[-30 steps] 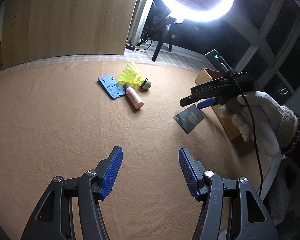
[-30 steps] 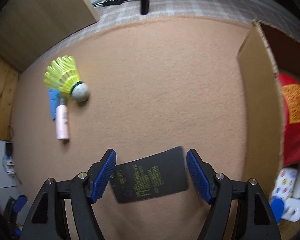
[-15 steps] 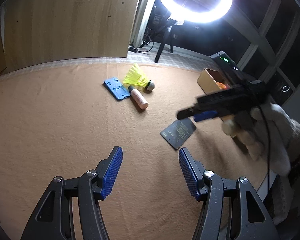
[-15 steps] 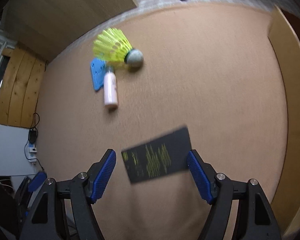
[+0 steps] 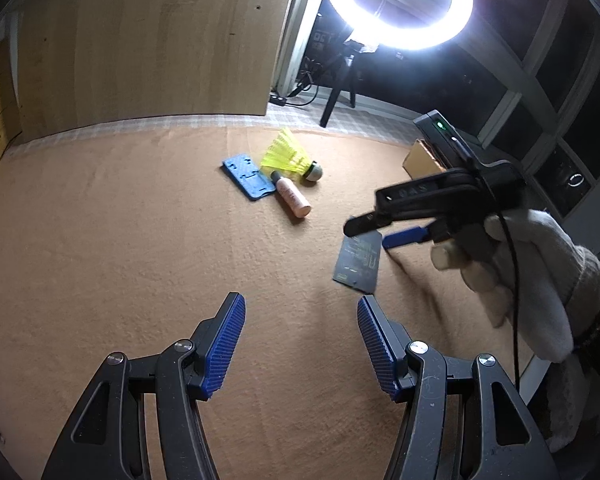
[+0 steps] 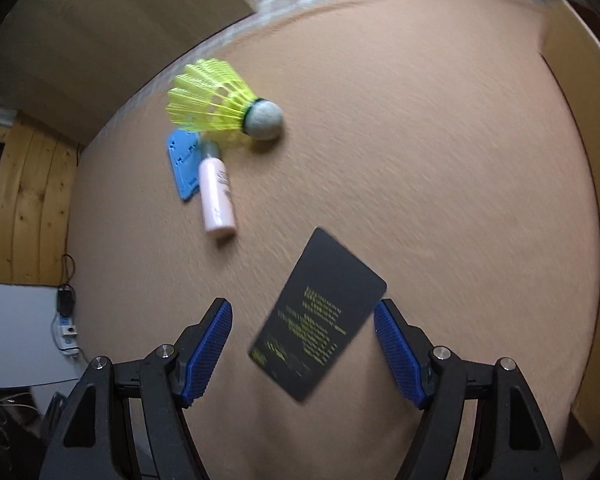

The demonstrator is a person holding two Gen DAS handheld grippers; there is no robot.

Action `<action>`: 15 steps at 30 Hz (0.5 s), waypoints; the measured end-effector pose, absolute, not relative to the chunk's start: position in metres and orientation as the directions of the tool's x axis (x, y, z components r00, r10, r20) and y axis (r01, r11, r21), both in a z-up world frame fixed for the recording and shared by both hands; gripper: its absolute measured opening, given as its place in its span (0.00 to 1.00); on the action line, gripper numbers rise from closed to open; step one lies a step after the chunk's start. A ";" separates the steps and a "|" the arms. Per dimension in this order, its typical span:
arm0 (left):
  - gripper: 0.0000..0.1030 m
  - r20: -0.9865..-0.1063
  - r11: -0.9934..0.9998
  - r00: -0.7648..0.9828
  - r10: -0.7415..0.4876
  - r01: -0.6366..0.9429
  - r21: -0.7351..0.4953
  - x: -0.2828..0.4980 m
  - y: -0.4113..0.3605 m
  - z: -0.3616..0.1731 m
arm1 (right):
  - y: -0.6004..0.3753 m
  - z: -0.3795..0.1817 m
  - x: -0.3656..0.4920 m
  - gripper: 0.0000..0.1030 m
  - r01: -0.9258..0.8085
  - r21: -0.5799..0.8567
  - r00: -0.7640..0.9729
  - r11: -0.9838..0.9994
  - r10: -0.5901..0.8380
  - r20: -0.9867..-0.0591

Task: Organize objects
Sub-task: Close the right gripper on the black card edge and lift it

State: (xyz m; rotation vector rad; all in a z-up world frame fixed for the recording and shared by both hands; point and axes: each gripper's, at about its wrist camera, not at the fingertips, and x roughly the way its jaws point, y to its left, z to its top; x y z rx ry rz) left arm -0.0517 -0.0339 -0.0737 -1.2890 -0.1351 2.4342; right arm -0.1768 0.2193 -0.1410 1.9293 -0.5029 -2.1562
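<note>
A black card (image 6: 320,316) with yellow-green print lies flat on the tan cloth (image 6: 420,160), turned at a slant. My right gripper (image 6: 302,306) hangs open just over it, a blue pad on each side, and the right pad's tip stands by the card's corner. In the left wrist view the same card (image 5: 358,264) lies under the right gripper (image 5: 374,232), which a gloved hand (image 5: 532,272) holds. Farther back lie a yellow shuttlecock (image 6: 216,100), a pink bottle (image 6: 216,196) and a blue flat plate (image 6: 184,164). My left gripper (image 5: 300,304) is open and holds nothing.
A cardboard box (image 6: 580,160) stands along the cloth's right side, seen also as a box (image 5: 420,160) behind the right gripper. A wooden board (image 5: 140,40) closes the back left. A ring light (image 5: 400,0) on a stand glares at the back.
The right gripper has moved left, toward the shuttlecock group. The black card has turned from lying crosswise to a steep slant and slid a little. The left gripper has kept still.
</note>
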 end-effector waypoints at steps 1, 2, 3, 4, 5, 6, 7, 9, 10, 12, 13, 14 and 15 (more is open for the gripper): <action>0.60 -0.777 -0.924 -0.507 0.372 -0.280 -0.259 -0.051 -0.037 -0.074 | 0.227 -0.137 -0.175 0.69 -0.055 0.365 -0.127 -0.929 -0.356 -0.926; 0.60 -0.778 -0.926 -0.509 0.369 -0.275 -0.259 -0.051 -0.041 -0.074 | 0.217 -0.136 -0.177 0.69 -0.027 0.344 -0.126 -0.939 -0.338 -0.933; 0.60 -0.778 -0.928 -0.510 0.366 -0.269 -0.259 -0.051 -0.044 -0.075 | 0.210 -0.136 -0.177 0.69 -0.007 0.324 -0.129 -0.946 -0.321 -0.938; 0.60 -0.778 -0.929 -0.512 0.364 -0.263 -0.261 -0.051 -0.048 -0.075 | 0.201 -0.135 -0.176 0.68 0.025 0.301 -0.129 -0.953 -0.302 -0.945; 0.60 -0.777 -0.929 -0.513 0.364 -0.259 -0.264 -0.050 -0.051 -0.075 | 0.193 -0.135 -0.174 0.68 0.058 0.274 -0.132 -0.960 -0.279 -0.951; 0.60 -0.776 -0.930 -0.515 0.364 -0.255 -0.266 -0.050 -0.054 -0.076 | 0.187 -0.134 -0.172 0.67 0.081 0.259 -0.135 -0.963 -0.268 -0.954; 0.60 -0.776 -0.930 -0.516 0.363 -0.253 -0.267 -0.050 -0.056 -0.076 | 0.180 -0.134 -0.169 0.65 0.113 0.247 -0.134 -0.962 -0.261 -0.956; 0.60 -0.774 -0.930 -0.518 0.364 -0.250 -0.270 -0.051 -0.060 -0.077 | 0.168 -0.134 -0.159 0.63 0.175 0.202 -0.143 -0.964 -0.227 -0.963; 0.60 -0.773 -0.929 -0.518 0.366 -0.250 -0.272 -0.051 -0.061 -0.077 | 0.165 -0.134 -0.155 0.60 0.194 0.172 -0.152 -0.966 -0.202 -0.968; 0.60 -0.772 -0.928 -0.518 0.370 -0.252 -0.275 -0.051 -0.064 -0.077 | 0.167 -0.134 -0.149 0.60 0.168 0.152 -0.166 -0.974 -0.180 -0.970; 0.61 -0.771 -0.927 -0.518 0.371 -0.254 -0.276 -0.051 -0.065 -0.077 | 0.170 -0.134 -0.147 0.60 0.144 0.156 -0.170 -0.977 -0.180 -0.969; 0.60 -0.770 -0.926 -0.518 0.373 -0.255 -0.278 -0.051 -0.067 -0.078 | 0.171 -0.134 -0.145 0.60 0.123 0.154 -0.171 -0.980 -0.174 -0.970; 0.60 -0.769 -0.925 -0.517 0.376 -0.257 -0.279 -0.051 -0.068 -0.078 | 0.168 -0.135 -0.144 0.60 0.125 0.138 -0.178 -0.983 -0.159 -0.971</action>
